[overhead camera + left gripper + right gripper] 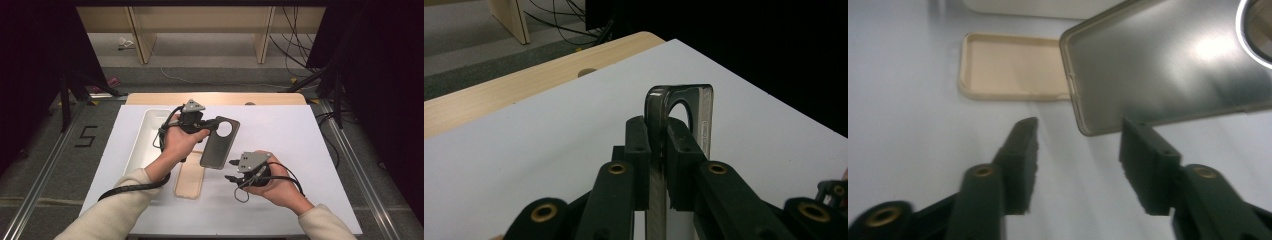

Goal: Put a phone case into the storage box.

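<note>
A: Left gripper [207, 125] clamped on dark translucent phone case [220, 142], near its camera-cutout end. Case held clear of white table sheet [280, 130], long axis running from 12 toward 6 o'clock in high view. Left gripper view confirms: pads [679, 145] pinching the case edge-on, round cutout just past the tips at 12.

B: Noted. Right gripper [231, 170] spread wide, nothing between its jaws. Sits at 4 o'clock from the case's lower end, near but not touching. Right gripper view: case corner [1088, 120] just above the gap, toward 1 o'clock.

A: Beige phone case [190, 180] lying flat, open side up, directly below the held case at 6 o'clock. White tray [145, 145] at 9 o'clock of the left hand [175, 145].

B: Judged step: handover or two-point hold on the dark case's free end.

A: Advice for doing it well: bring right jaws up square to the case's lower short edge, one pad on each face, before closing. Avoid biting the corner alone; thin flexible wall likely to bend or twist out.

B: Also keep left grip steady until right pads seat fully. Close slowly; glossy surface likely slippery. Keep the free end clear of the beige case underneath to avoid nudging it.
</note>
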A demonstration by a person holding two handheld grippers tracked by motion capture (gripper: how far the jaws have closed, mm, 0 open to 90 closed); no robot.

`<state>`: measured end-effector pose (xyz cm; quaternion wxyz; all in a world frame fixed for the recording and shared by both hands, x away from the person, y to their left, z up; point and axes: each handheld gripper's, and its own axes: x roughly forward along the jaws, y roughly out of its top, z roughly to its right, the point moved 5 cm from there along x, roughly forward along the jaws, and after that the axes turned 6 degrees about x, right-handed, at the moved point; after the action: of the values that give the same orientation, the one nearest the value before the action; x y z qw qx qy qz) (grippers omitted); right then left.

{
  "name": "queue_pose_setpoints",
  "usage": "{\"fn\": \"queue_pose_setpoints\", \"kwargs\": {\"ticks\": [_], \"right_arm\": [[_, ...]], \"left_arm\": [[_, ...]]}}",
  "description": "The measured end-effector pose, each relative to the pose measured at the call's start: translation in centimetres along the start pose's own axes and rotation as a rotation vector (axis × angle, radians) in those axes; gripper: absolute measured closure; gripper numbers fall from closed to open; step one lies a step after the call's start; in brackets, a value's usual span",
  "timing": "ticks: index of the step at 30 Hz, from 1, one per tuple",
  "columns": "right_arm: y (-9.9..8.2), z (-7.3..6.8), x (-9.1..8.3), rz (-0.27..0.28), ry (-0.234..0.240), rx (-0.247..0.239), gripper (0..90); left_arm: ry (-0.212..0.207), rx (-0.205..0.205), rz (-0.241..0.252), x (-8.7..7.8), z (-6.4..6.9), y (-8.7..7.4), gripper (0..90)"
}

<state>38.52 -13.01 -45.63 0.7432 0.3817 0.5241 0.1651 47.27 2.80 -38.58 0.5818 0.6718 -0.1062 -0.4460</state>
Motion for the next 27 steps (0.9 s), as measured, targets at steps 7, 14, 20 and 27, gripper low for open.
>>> {"fn": "queue_pose_setpoints", "kwargs": {"ticks": [7, 14, 20, 27], "right_arm": [[-0.4, 0.6, -0.1, 0.027, -0.006, 0.094, 30.0], [-0.7, 1.2, -0.5, 0.072, 0.002, 0.17, 24.4], [-1.1, 1.9, -0.9, 0.111, 0.002, 0.219, 20.6], [-1.6, 2.4, -1.4, 0.132, -0.009, 0.253, 19.6]], "left_arm": [[0.014, 0.033, 0.038, -0.9, -0.8, 0.1, 81.6], [0.014, 0.024, 0.087, -2.3, -1.9, 0.4, 81.6], [0.026, 0.023, 0.121, -3.6, -2.9, 0.9, 81.6], [0.036, 0.007, 0.163, -5.3, -4.1, 1.4, 81.6]]}}
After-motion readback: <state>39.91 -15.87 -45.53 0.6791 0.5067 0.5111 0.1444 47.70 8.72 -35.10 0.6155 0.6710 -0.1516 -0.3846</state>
